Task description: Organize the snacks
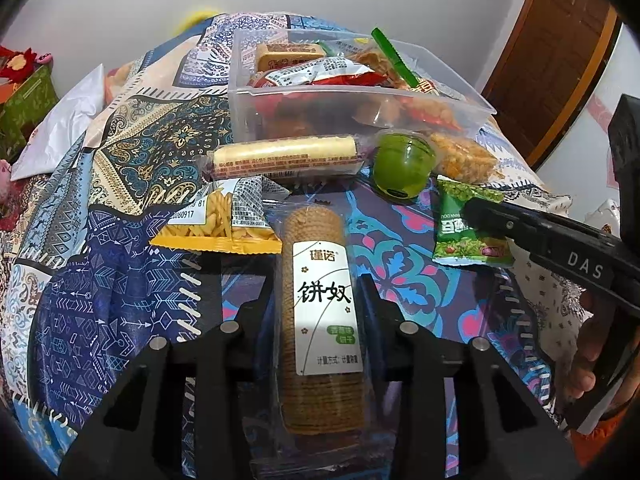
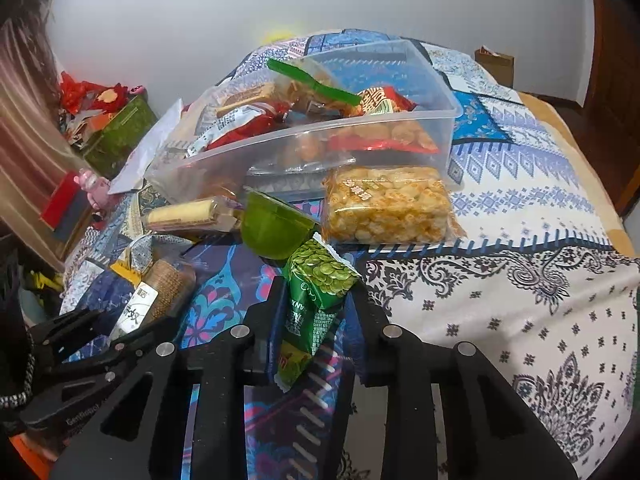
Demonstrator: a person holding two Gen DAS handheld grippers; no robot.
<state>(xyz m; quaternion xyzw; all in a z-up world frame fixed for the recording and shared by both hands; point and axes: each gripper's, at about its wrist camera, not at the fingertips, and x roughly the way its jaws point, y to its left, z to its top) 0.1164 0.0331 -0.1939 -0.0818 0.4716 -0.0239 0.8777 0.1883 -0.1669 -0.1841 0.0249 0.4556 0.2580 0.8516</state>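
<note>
My left gripper (image 1: 318, 280) is shut on a clear-wrapped roll of brown biscuits (image 1: 320, 304) with a white label, lying lengthwise between its fingers. My right gripper (image 2: 316, 300) is shut on a green pea snack packet (image 2: 316, 300); that packet (image 1: 468, 224) and the right gripper's fingers (image 1: 520, 228) also show at the right of the left wrist view. A clear plastic bin (image 1: 400, 96) holding several snack packets stands behind; it also shows in the right wrist view (image 2: 360, 132). The biscuit roll (image 2: 160, 292) shows at lower left there.
On the patterned cloth in front of the bin lie a pale wafer roll (image 1: 284, 156), a green jelly cup (image 1: 404, 164), a puffed rice bar pack (image 2: 384, 204) and a yellow stick-snack bag (image 1: 216, 220). Boxes and toys (image 2: 104, 128) sit at the left. A wooden door (image 1: 560, 48) is at right.
</note>
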